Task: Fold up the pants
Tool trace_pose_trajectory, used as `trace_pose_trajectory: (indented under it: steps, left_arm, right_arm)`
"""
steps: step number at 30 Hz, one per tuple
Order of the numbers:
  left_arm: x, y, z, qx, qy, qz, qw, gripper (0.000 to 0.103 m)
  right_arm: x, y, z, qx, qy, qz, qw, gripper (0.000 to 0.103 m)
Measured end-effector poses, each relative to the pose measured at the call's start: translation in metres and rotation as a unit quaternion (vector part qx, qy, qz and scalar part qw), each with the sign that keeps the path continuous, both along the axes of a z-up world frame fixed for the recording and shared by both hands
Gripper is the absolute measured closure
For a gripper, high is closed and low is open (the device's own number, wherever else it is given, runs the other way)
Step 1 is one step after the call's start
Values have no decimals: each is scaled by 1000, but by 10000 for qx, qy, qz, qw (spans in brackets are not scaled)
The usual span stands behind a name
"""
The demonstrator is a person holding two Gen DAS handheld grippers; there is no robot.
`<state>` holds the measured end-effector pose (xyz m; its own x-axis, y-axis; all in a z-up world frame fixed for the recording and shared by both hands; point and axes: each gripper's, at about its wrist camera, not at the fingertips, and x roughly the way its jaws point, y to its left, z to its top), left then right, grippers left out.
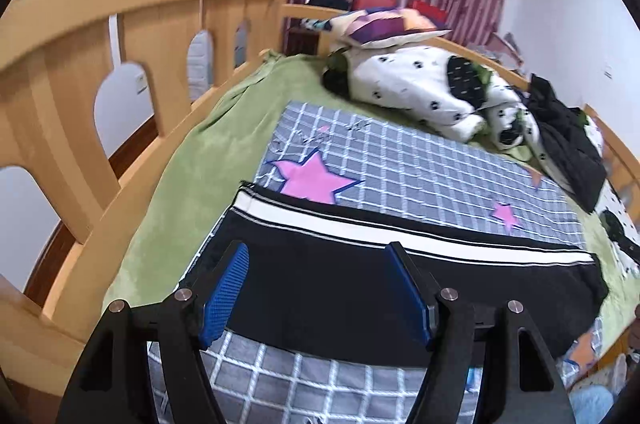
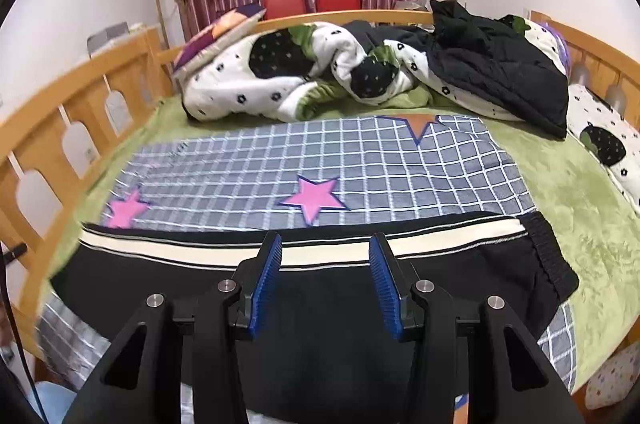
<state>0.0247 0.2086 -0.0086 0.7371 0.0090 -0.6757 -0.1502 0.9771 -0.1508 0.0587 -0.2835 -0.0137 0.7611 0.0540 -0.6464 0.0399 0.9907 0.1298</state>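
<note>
Black pants (image 1: 360, 288) with a white side stripe lie flat across a grey checked sheet on the bed. They also show in the right wrist view (image 2: 340, 312), with the elastic waistband at the right end. My left gripper (image 1: 318, 256) is open and empty, hovering over the pants' left part. My right gripper (image 2: 325, 248) is open and empty, above the pants near the white stripe.
The grey checked sheet (image 2: 320, 160) with pink stars lies on a green blanket (image 1: 192, 176). A rumpled white spotted quilt (image 2: 280, 72), a black jacket (image 2: 492, 64) and a pillow (image 1: 384, 24) lie at the far end. A wooden bed rail (image 1: 100, 64) runs along the left.
</note>
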Motion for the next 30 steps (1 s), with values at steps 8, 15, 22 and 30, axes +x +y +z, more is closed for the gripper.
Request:
trace_pose_trajectory:
  steps: [8, 15, 22, 30]
  left_arm:
    - [-31, -9, -40, -675, 83, -217, 9974, 33]
    - [-38, 7, -154, -2022, 473, -189, 9780, 33]
    - [-6, 18, -212, -2774, 396, 155, 9598, 33]
    - [20, 103, -218, -3229, 210, 1140, 9393, 58]
  right_arm:
    - [-25, 42, -15, 357, -103, 483, 9981, 47]
    - [-6, 53, -101, 610, 290, 564, 9961, 53]
    - [-1, 58, -105, 595, 265, 572, 9962, 55]
    - [2, 68, -110, 405, 376, 574, 9968, 55]
